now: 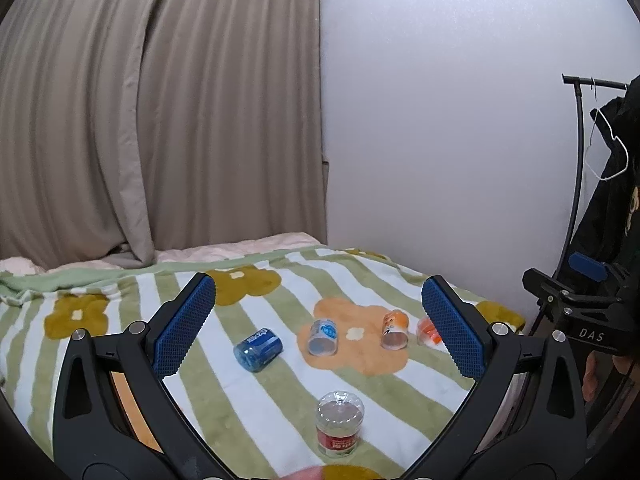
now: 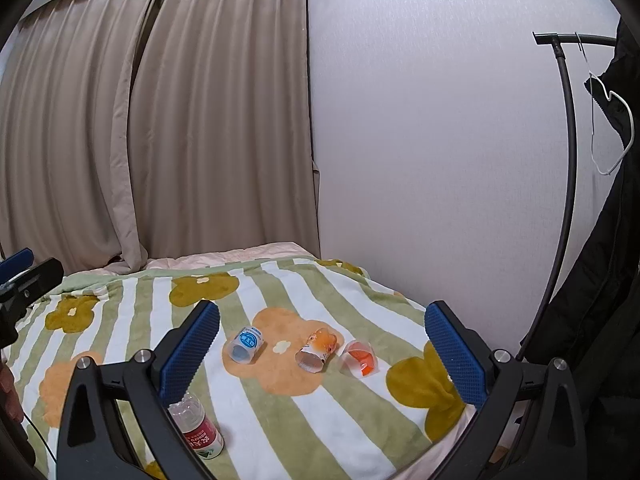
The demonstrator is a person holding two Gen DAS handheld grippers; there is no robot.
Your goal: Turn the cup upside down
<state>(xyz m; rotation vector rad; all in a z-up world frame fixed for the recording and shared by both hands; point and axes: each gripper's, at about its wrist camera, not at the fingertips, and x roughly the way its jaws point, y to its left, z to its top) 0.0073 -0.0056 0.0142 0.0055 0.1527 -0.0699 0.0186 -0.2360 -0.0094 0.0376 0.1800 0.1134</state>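
Note:
Several small plastic cups lie on their sides on a striped flower blanket (image 1: 120,304). In the left wrist view these are a dark blue cup (image 1: 258,350), a clear cup with a blue label (image 1: 323,337), an orange fish-print cup (image 1: 394,330) and a clear-and-orange cup (image 1: 426,332), which is partly hidden by a finger. A red-label cup (image 1: 340,426) stands nearest, closed end up. My left gripper (image 1: 320,282) is open, above and short of them. My right gripper (image 2: 323,308) is open and holds nothing; beyond it lie the blue-label cup (image 2: 244,345), fish-print cup (image 2: 318,350) and orange cup (image 2: 359,358). The red-label cup (image 2: 196,428) is beside its left finger.
A beige curtain (image 1: 160,120) and a white wall (image 1: 440,120) stand behind the bed. At the right stands a black clothes rack (image 2: 568,160) with a dark garment (image 2: 600,300) and a white hanger. The blanket ends at the bed's right edge (image 2: 460,432).

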